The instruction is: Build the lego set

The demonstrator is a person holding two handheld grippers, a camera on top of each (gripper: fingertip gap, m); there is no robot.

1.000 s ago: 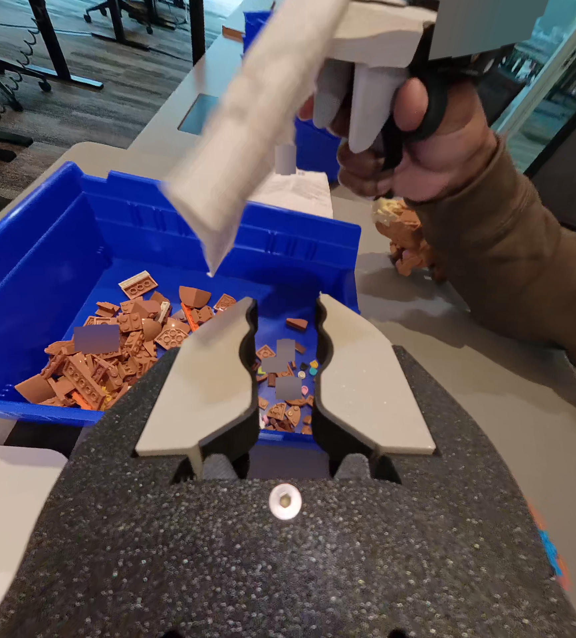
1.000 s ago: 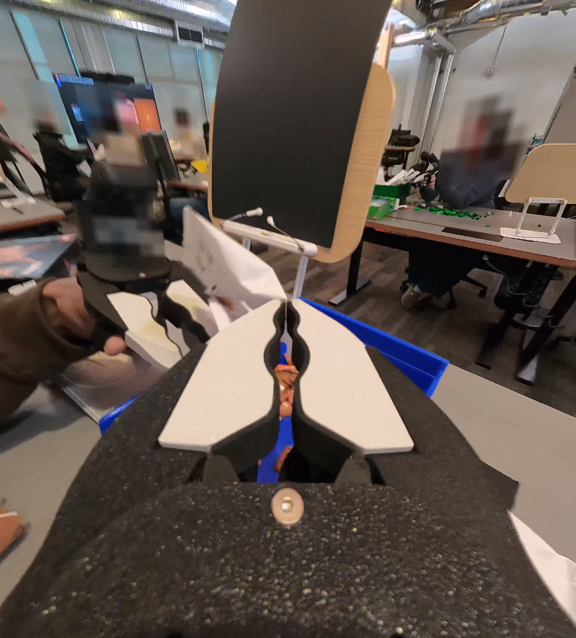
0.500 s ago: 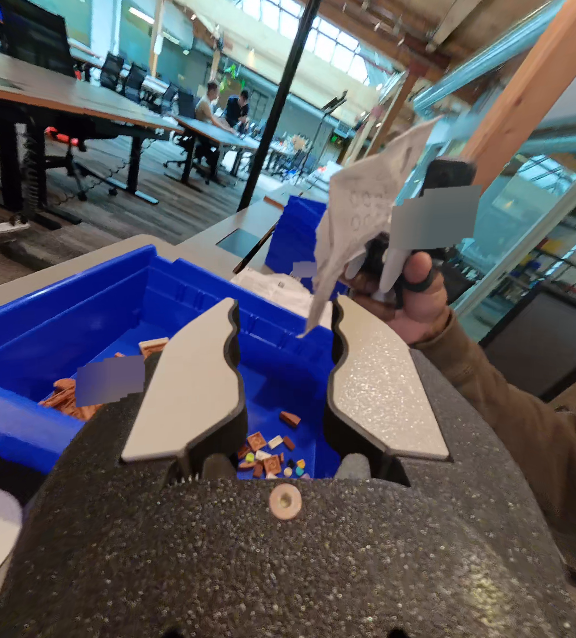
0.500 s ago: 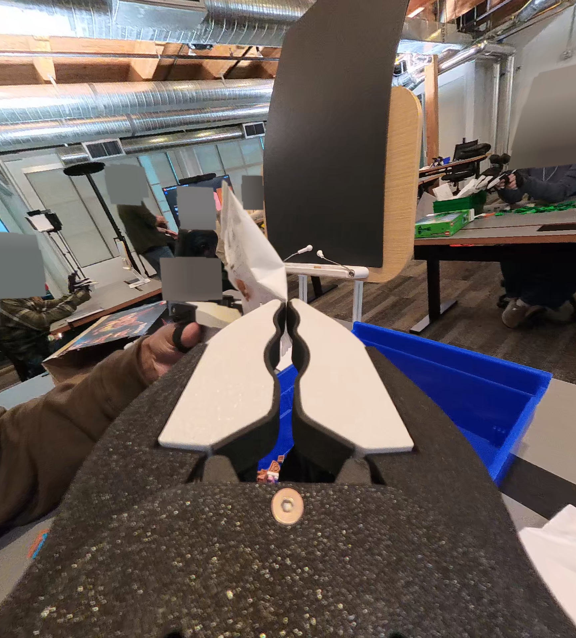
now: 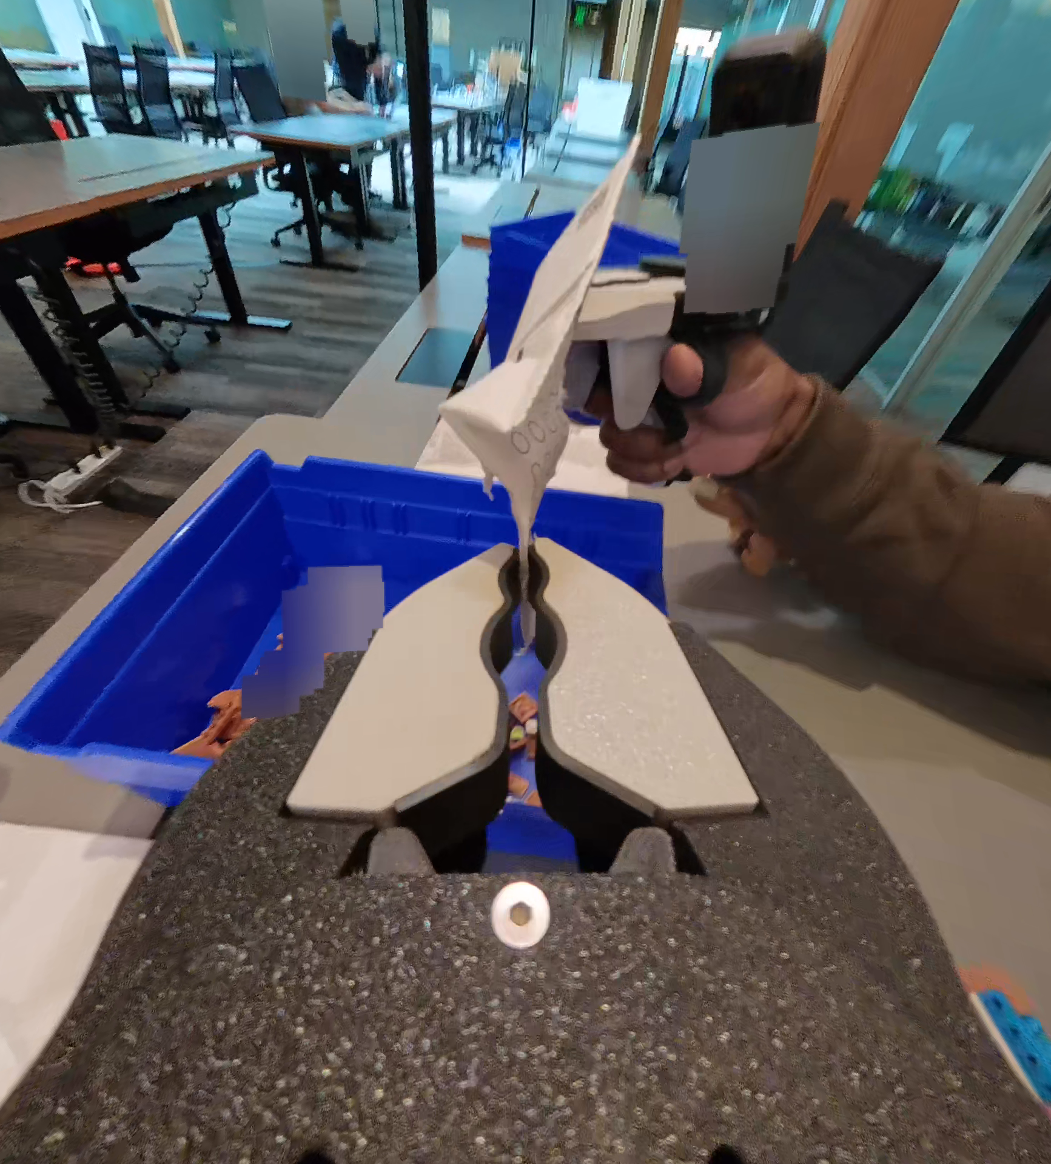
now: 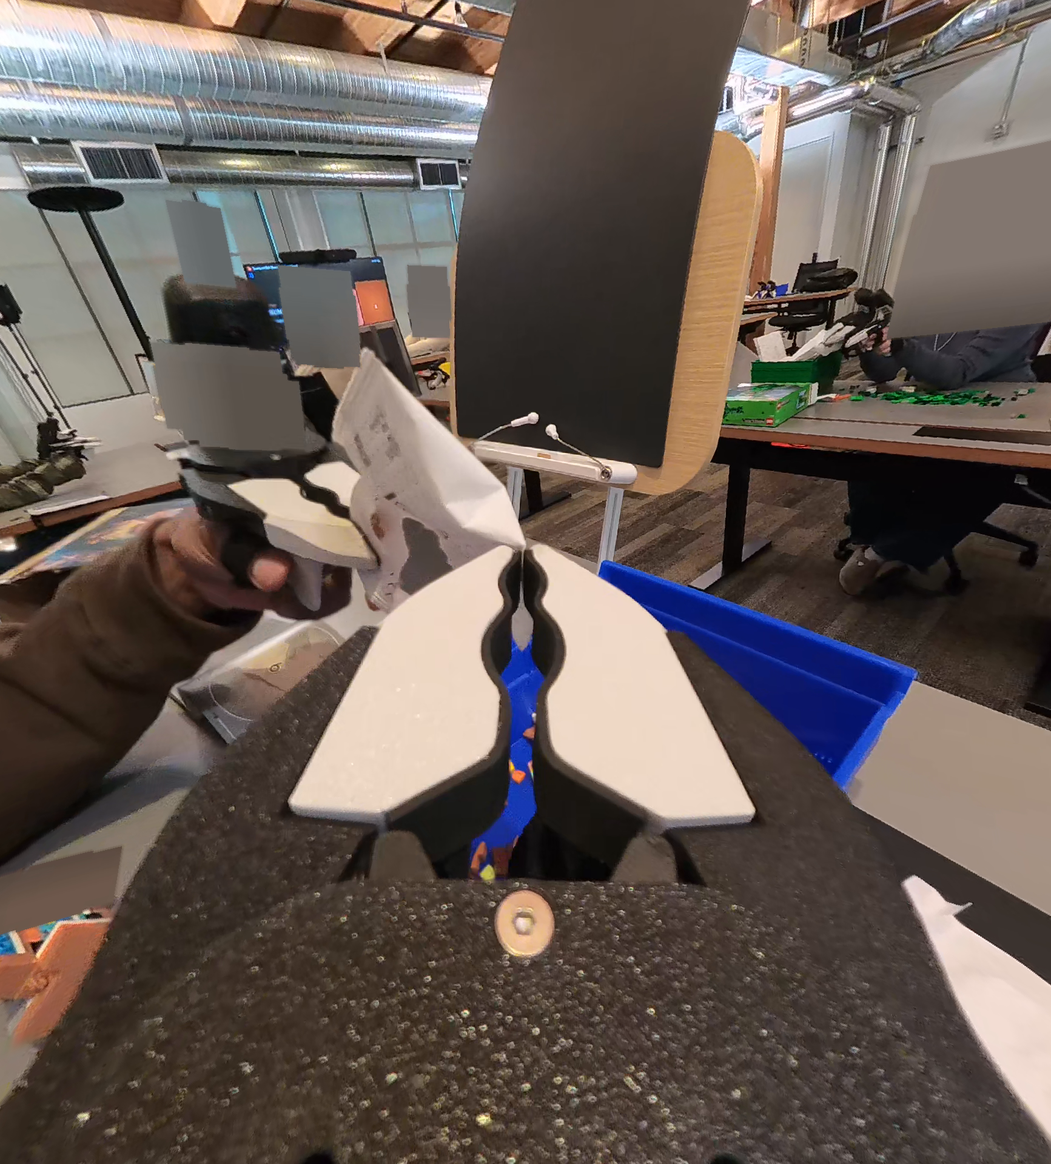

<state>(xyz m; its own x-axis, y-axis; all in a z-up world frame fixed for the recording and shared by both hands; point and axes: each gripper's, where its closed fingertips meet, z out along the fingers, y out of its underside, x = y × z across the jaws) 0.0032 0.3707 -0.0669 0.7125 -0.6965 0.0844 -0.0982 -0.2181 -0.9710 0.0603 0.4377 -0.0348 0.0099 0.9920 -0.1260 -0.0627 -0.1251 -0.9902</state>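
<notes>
A crumpled white paper bag (image 5: 548, 353), printed with small marks, is being pinched at both ends: its lower tip by the left gripper (image 5: 524, 570), its upper part by the right gripper (image 6: 521, 557). Its long axis is running from 6 to 1 o'clock above the blue plastic bin (image 5: 151, 636) of brown bricks (image 5: 220, 724).

Bright, even indoor daylight; wide-angle bending and blurred edges throughout.

Pale grey wavy-edged gripper fingers (image 5: 428, 686), speckled black foam housing (image 5: 510, 1020), silver screw (image 5: 520, 914), brown sleeve (image 5: 926, 542)
</notes>
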